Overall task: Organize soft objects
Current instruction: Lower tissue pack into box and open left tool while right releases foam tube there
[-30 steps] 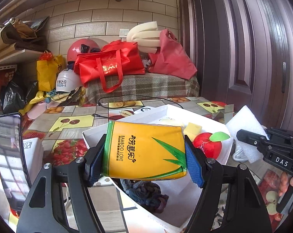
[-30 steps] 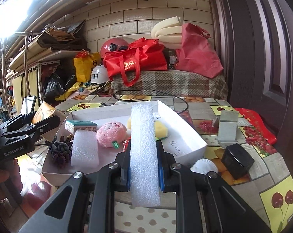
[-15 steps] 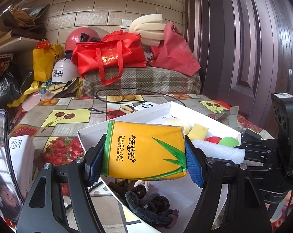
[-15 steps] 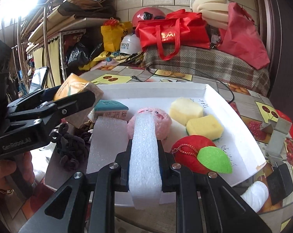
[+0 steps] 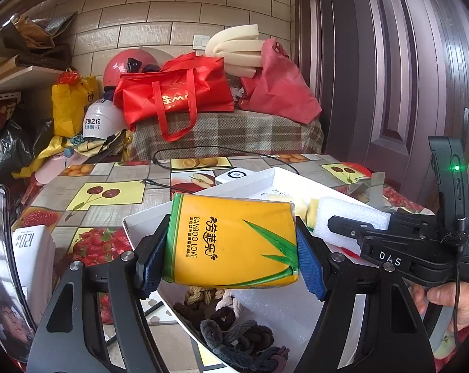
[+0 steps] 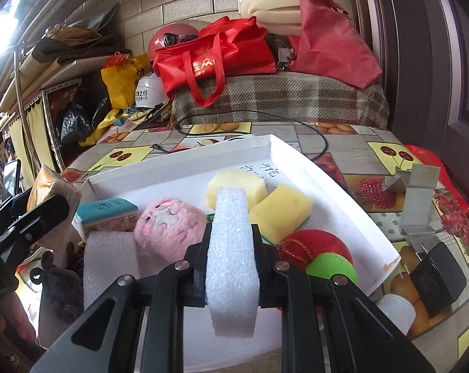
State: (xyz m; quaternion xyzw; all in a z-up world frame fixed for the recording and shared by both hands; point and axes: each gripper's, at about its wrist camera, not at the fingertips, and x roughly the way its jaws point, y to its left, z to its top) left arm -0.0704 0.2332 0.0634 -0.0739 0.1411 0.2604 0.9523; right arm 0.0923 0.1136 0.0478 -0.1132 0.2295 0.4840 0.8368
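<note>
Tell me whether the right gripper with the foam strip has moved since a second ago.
Yes. In the left wrist view, the right gripper with its white foam strip has come in from the right edge, over the white tray, next to the yellow tissue pack.

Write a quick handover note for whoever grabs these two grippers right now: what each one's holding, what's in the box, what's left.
Left gripper: shut on the yellow tissue pack, held over the white box.
Right gripper: shut on a white foam strip, also above the box.
Already in the box: pink plush, two yellow sponges, red apple toy, foam sheet, teal-topped pack, dark knitted rope.
Left: set down both held items.
</note>
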